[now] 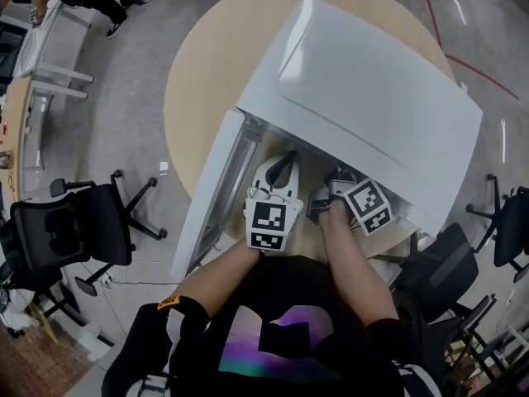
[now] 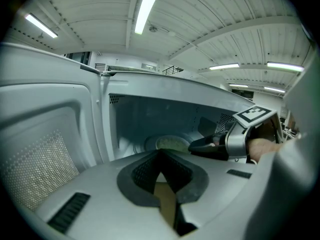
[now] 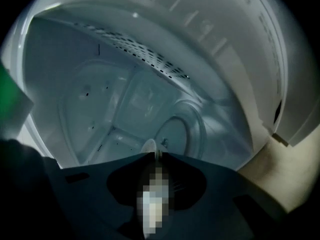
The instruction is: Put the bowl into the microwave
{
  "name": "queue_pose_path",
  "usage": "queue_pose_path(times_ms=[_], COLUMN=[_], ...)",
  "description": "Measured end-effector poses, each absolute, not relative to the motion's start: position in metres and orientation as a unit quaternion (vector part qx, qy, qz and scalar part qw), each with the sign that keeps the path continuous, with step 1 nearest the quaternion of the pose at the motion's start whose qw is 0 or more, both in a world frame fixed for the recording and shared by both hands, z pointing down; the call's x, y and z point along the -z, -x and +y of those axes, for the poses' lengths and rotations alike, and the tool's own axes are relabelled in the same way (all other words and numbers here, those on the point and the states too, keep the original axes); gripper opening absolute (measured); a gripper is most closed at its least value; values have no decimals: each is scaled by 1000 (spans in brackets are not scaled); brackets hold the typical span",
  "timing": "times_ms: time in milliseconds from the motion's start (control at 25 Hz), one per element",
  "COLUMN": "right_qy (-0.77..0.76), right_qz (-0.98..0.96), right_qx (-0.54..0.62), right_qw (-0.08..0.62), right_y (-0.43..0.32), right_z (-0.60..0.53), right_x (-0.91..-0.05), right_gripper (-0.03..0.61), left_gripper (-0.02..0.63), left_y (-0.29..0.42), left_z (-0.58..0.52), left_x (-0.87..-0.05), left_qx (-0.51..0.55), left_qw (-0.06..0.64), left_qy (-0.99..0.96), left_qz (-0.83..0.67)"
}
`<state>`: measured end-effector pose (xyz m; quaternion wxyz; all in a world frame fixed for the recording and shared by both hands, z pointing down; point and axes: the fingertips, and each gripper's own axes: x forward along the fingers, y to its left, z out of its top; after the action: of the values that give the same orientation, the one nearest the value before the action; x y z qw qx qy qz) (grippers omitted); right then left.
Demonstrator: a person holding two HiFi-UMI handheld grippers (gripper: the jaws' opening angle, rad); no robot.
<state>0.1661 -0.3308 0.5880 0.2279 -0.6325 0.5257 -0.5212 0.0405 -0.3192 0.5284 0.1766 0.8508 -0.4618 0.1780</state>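
The white microwave (image 1: 364, 98) stands on a round wooden table with its door (image 1: 216, 188) swung open to the left. In the left gripper view a pale speckled bowl (image 2: 170, 143) sits low inside the cavity. My right gripper (image 2: 195, 146) reaches in from the right, its black jaws shut on the bowl's rim. In the right gripper view a thin white rim (image 3: 149, 145) shows at the tips of the right gripper (image 3: 154, 156), above the glass turntable (image 3: 182, 131). My left gripper (image 1: 285, 162) hangs shut and empty at the cavity mouth (image 2: 160, 154). The microwave's top hides the bowl in the head view.
The open door (image 2: 45, 149) stands close on the left of my left gripper. The table's bare wood (image 1: 207, 64) extends behind and left of the microwave. Office chairs (image 1: 74, 230) stand on the floor around the table.
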Motion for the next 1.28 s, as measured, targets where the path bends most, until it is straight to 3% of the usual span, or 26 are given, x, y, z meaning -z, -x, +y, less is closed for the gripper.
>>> queue_pose_path(times_ms=[1280], right_qy=[697], right_qz=[608], right_qx=[374], right_qw=[73], right_y=[-168], right_z=[-307], right_x=[-569], right_gripper=[48], left_gripper=[46], left_y=[-24], left_z=[-289], left_x=[-487], left_qx=[-125], left_qw=[164], left_qy=[-860], left_qz=[-466])
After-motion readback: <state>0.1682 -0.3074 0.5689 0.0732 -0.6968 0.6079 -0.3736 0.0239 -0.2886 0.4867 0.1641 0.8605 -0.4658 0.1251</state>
